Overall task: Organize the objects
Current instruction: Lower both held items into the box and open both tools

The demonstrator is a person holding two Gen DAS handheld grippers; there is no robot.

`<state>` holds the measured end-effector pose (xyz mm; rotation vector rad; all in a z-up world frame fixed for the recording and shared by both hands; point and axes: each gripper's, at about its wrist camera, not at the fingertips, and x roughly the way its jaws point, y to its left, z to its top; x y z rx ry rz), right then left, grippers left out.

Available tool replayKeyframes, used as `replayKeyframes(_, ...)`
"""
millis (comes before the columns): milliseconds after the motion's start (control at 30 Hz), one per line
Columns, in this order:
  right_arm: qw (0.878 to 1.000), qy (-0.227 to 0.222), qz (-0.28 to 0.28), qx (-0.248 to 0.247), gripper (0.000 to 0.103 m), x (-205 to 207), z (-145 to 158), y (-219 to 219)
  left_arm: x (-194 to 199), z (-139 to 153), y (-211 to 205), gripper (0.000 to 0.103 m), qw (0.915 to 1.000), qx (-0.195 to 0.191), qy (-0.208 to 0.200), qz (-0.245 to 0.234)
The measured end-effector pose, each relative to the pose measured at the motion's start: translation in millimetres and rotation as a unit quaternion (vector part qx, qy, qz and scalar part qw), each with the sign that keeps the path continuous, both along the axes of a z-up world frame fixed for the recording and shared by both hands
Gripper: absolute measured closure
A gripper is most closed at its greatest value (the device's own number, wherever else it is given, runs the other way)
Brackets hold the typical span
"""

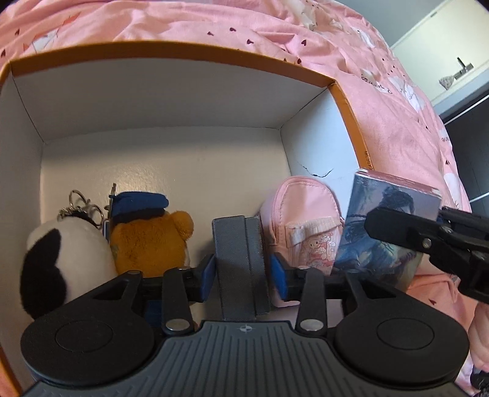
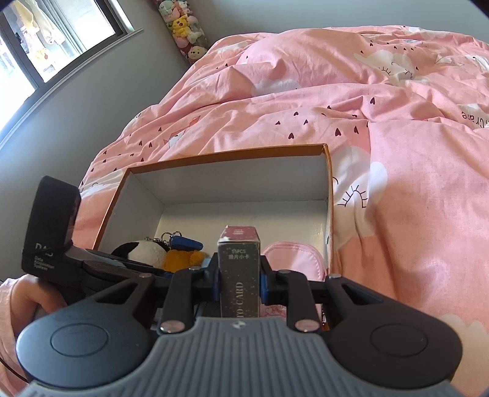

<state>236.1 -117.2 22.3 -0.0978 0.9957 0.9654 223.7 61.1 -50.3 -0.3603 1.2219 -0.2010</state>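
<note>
An orange-rimmed cardboard box (image 1: 183, 49) with a white inside lies on the bed. Along its near side sit a panda plush (image 1: 61, 256), a brown bear plush (image 1: 146, 241) with a blue cap, and a pink pouch (image 1: 305, 232). A grey case (image 1: 235, 244) stands upright between the bear and the pouch. My left gripper (image 1: 244, 271) straddles it, open, with its blue pads slightly off the case's sides. My right gripper (image 2: 240, 282) is shut on a dark photo-card box (image 2: 240, 253), held upright over the box's near right corner beside the pouch. The card box (image 1: 388, 229) also shows in the left wrist view.
A rumpled pink duvet (image 2: 382, 107) surrounds the cardboard box (image 2: 214, 157). The far half of the box floor (image 1: 168, 158) is bare. A person's hand (image 2: 27, 296) holds the left gripper's body (image 2: 52, 232). A window (image 2: 36, 39) and a column of plush toys (image 2: 183, 24) lie beyond the bed.
</note>
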Motion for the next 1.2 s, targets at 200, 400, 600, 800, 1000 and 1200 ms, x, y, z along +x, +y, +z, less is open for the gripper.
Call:
replayKeyframes(200,1.000,-0.005,0.001,-0.005,0.078,-1.6,-0.9,2.8,-4.4,7.8,8.3,0.048,0.9998,0.017,-0.004,0.001)
replayKeyframes(400,1.000,-0.006,0.001,-0.009,0.078,-2.8,-0.7,4.0,-3.0,6.5,5.4,0.079,0.9993,0.035,0.003,-0.011)
replayKeyframes(600,1.000,-0.005,0.004,-0.011,0.078,-2.9,-1.0,6.1,-3.2,-6.7,0.1,0.094,0.9977,0.061,0.024,-0.014)
replayKeyframes(800,1.000,0.013,0.020,-0.011,0.078,-2.6,-4.0,14.3,-8.6,6.0,10.4,0.093,0.9987,0.051,0.004,-0.006)
replayKeyframes(1000,0.999,0.027,0.035,-0.012,0.078,-0.8,-8.0,34.7,-13.0,13.0,20.3,0.092,0.9988,0.048,-0.008,0.007)
replayKeyframes(1200,0.994,0.100,0.049,-0.022,0.078,11.2,-33.9,55.3,-16.2,37.0,32.3,0.092,0.9974,0.042,-0.054,0.024)
